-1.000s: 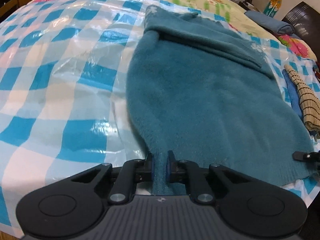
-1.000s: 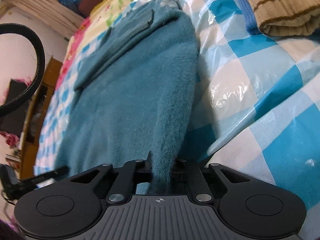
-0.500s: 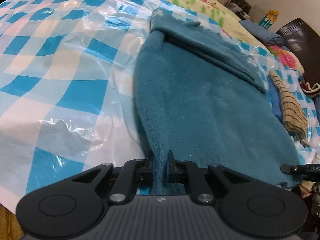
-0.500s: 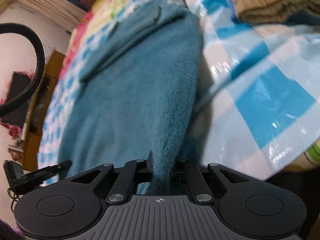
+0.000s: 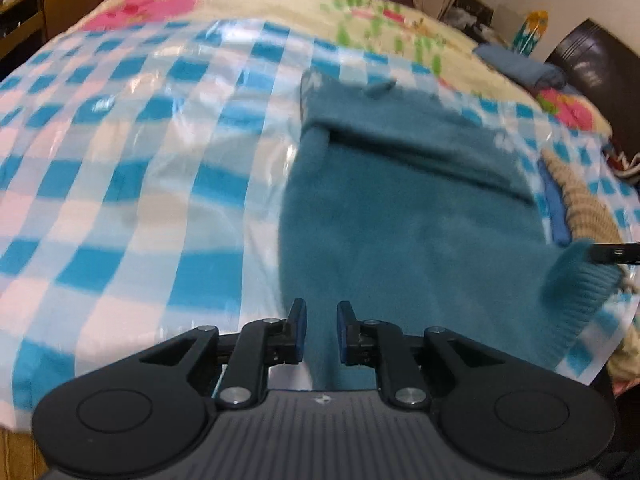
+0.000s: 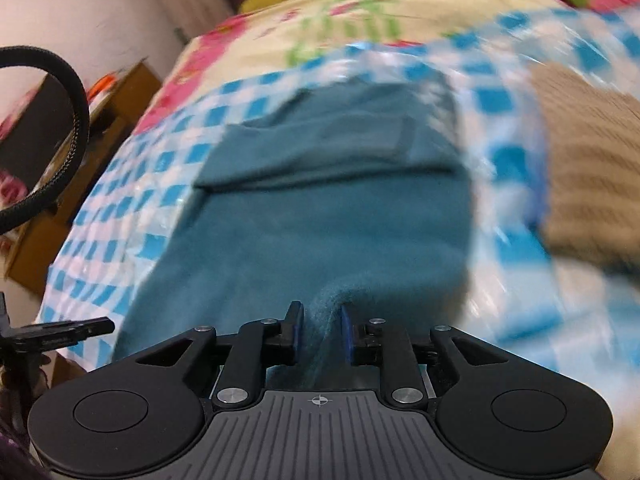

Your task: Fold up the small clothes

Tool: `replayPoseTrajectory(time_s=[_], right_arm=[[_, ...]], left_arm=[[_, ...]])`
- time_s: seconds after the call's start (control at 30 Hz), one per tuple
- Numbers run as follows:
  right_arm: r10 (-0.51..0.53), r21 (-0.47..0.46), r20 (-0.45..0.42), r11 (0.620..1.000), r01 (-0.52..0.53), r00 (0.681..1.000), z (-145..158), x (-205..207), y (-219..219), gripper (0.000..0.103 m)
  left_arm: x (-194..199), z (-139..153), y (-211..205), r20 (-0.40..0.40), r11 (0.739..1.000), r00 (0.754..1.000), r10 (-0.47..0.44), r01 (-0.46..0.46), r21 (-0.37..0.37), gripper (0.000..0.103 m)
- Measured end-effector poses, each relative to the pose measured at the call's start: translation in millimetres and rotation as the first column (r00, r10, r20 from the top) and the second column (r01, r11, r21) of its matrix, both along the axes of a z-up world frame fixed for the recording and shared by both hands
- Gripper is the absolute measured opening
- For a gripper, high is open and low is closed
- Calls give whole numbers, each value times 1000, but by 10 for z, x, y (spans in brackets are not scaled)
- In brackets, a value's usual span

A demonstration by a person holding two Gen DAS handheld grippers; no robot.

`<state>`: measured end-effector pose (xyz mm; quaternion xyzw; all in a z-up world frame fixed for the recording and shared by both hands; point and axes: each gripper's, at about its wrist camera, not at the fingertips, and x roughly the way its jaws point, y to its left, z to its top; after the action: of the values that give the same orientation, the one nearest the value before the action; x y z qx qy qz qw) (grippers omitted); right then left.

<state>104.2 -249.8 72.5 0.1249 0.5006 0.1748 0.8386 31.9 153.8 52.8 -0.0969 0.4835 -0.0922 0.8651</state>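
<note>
L tongs (image 5: 321, 330) & R tongs (image 6: 320, 330) both parted, teal sweater (image 5: 400, 220) hem lying loose between

Both wrist views low over sweater (image 5: 400, 220)

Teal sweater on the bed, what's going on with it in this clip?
A person with a handheld tool in each hand is folding a fuzzy teal sweater spread on a blue-checked plastic sheet. Both the left tool and the right tool have their jaws parted, with the sweater's near hem lying loosely between them. A folded tan ribbed garment lies beside the sweater.
</note>
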Motion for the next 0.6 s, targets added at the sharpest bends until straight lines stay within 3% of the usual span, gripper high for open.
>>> replayPoseTrajectory(time_s=[0.1,0.2,0.37,0.47,0.6], right_arm=[[67,-2,20,998,-67,998,107,91,118,22],[140,-26,-25,990,-141,990,214,-50,133,27],[54,-81,-101,995,-63,993,342,-426,-67,27],[3,-62,-67,998,-8,998,491,-532,-134,27],[51,-50,-6,997,-51,999,630,-359,27,27]], left_arm=[[166,115,-62,43,999,998,-45,45,0,21],[364,142,-167,75,994,992,-103,104,-18,21],[545,32,-409,112,978,978,-177,188,-94,21],[623,37,-510,140,969,969,-204,220,-112,21],[832,110,-508,176,972,964,-202,219,-83,27]])
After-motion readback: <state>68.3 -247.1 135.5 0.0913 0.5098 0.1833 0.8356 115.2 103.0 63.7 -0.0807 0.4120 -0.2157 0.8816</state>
